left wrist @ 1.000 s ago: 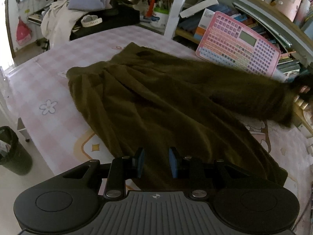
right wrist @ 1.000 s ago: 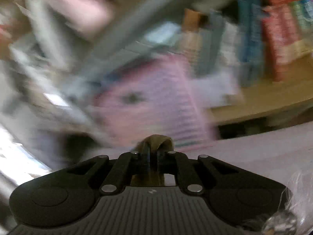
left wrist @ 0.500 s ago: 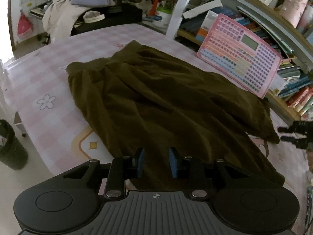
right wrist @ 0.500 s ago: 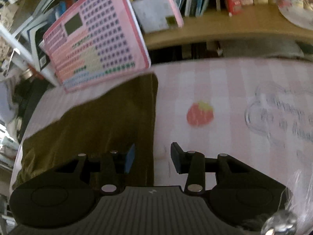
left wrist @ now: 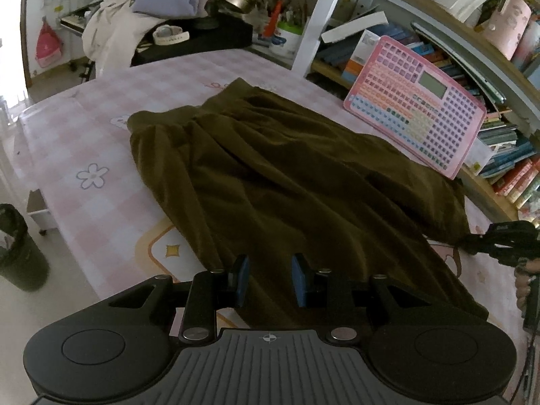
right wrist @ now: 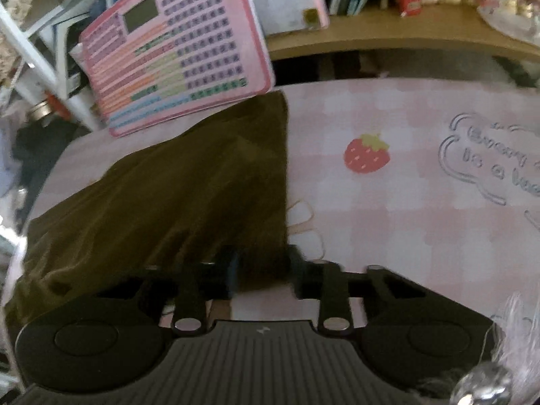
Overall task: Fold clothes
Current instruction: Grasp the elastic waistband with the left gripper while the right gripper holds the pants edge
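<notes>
An olive-brown garment [left wrist: 287,175] lies spread on the pink checked table [left wrist: 84,135], waistband at the far left. My left gripper [left wrist: 270,270] hovers over its near hem, open, blue pads apart and gripping nothing. My right gripper [right wrist: 263,266] is low at the garment's [right wrist: 168,195] right corner. Its jaws are closing with the corner of the cloth between them, and a gap still shows. In the left wrist view the right gripper [left wrist: 469,248] touches that corner at the far right.
A pink toy keyboard [left wrist: 415,114] leans against the bookshelf [left wrist: 506,175] just behind the garment. Piled clothes and a pen pot stand at the far end. A dark bin [left wrist: 17,246] is on the floor at the left. A hand [left wrist: 526,280] holds the right gripper.
The right gripper let go of the cloth it held up and sank to the table. The garment's right side dropped flat. The jaws opened wide, then narrowed around the corner. The left gripper stayed put.
</notes>
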{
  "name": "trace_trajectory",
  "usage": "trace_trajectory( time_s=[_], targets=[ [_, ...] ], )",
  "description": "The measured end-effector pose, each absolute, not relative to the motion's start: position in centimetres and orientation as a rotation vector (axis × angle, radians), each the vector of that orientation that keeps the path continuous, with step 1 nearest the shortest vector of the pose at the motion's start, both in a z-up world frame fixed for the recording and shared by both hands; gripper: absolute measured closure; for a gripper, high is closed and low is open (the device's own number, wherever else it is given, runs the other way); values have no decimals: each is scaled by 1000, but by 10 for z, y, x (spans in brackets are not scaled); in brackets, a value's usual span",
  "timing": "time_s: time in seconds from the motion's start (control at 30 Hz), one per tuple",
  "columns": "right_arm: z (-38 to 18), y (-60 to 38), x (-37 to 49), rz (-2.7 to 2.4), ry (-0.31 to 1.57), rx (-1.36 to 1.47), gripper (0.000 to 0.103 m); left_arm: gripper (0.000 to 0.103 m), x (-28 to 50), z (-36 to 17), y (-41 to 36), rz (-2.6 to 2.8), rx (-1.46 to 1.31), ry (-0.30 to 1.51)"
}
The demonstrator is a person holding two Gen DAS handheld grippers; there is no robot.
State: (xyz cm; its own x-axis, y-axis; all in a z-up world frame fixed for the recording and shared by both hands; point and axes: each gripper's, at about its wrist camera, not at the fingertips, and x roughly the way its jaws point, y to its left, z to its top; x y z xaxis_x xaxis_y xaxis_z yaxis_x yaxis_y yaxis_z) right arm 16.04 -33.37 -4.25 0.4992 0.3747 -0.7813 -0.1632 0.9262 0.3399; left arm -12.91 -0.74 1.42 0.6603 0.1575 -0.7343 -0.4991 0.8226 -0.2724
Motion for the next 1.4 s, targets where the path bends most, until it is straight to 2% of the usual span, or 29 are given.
trace_trajectory(
  time_s=[0.1, 0.2, 0.37, 0.5, 0.57, 0.6, 0.63, 0.7, 0.77, 0.8, 1.07, 1.4],
  targets=[
    [-30, -331, 160, 381, 1003, 177, 91, 75, -133, 16, -7, 393, -483, 758],
    [5, -346, 155, 380, 896, 246, 91, 75, -138, 14, -2, 413, -507, 756],
    [-26, -342, 159, 325, 1005, 158, 90, 75, -140, 12, 2, 413, -531, 745],
    [-35, -337, 156, 281, 987, 122, 87, 75, -144, 16, 13, 426, -528, 714],
    [-33, -335, 151, 258, 979, 105, 80, 75, -147, 17, 23, 447, -538, 694],
    [-32, -335, 147, 243, 971, 98, 72, 75, -148, 17, 30, 458, -546, 683],
    [-30, -336, 141, 239, 963, 105, 70, 75, -148, 16, 36, 468, -555, 675],
    [-25, -340, 125, 232, 958, 124, 70, 69, -146, 13, 51, 489, -576, 666],
    [-21, -341, 108, 218, 963, 130, 70, 56, -144, 10, 68, 509, -596, 660],
    [-20, -341, 98, 211, 965, 132, 69, 55, -141, 8, 76, 517, -606, 658],
    [-6, -338, -1, 99, 927, 140, 63, 53, -114, -12, 148, 478, -736, 689],
    [-21, -289, -106, -90, 917, 129, 57, 53, -93, -30, 202, 348, -863, 719]
  ],
)
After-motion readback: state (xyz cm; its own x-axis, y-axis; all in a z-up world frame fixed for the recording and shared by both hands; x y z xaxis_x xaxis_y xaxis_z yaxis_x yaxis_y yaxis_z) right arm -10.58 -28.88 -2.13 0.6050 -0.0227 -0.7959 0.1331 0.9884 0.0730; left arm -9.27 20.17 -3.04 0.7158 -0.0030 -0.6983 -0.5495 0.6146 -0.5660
